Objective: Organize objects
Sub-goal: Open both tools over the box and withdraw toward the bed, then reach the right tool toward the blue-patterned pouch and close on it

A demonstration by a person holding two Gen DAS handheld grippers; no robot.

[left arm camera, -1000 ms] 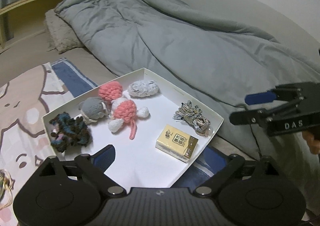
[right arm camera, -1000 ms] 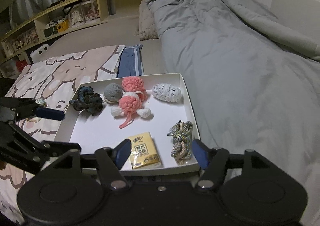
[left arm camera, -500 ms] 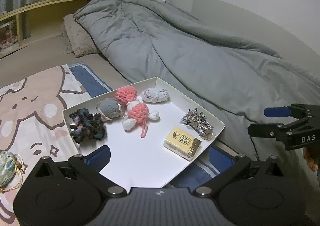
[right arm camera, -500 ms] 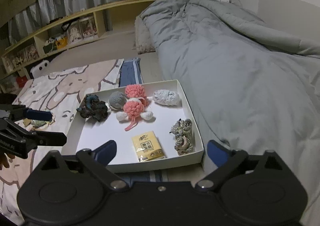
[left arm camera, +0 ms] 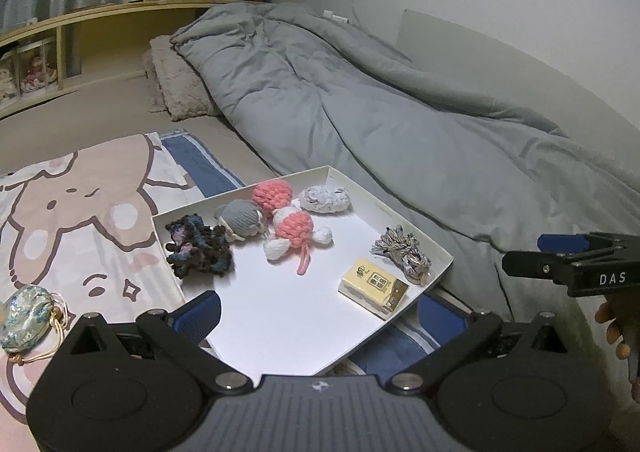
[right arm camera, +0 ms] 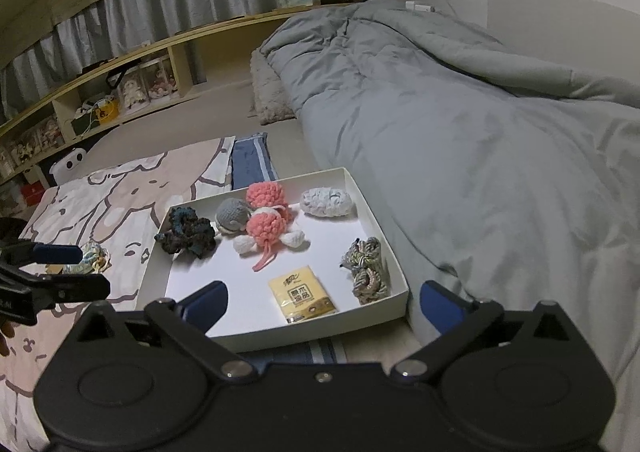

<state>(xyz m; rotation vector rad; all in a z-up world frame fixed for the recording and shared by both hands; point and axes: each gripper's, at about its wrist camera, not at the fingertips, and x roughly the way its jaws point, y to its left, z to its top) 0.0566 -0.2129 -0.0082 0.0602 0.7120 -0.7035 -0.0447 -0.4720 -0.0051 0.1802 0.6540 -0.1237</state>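
A white tray (left arm camera: 384, 208) lies on the bed. It holds a dark blue crochet piece (left arm camera: 200, 248), a grey ball (left arm camera: 242, 216), a pink ball (left arm camera: 272, 194), a pink-and-white knitted toy (left arm camera: 294, 228), a pale yarn bundle (left arm camera: 325, 200), a knotted cord (left arm camera: 402, 252) and a yellow tissue pack (left arm camera: 372, 286). A patterned drawstring pouch (left arm camera: 26, 316) rests outside it on the cartoon blanket. My left gripper (left arm camera: 318, 314) is open and empty over the tray's near corner. The jaws of my right gripper (right arm camera: 324, 302) are opening, with nothing between them, near the tray's front wall (right arm camera: 320, 328).
A rumpled grey duvet (left arm camera: 400, 112) fills the bed to the right of the tray, with a fuzzy pillow (left arm camera: 176, 92) behind. A cartoon blanket (left arm camera: 80, 192) covers the left. Wooden shelves (right arm camera: 120, 92) with small items run along the back. A person's fingers (left arm camera: 612, 324) hold the right gripper.
Both grippers have drawn back from the tray, so more of the room shows. The right jaws have spread wide from half shut. The pouch has come into the left view.
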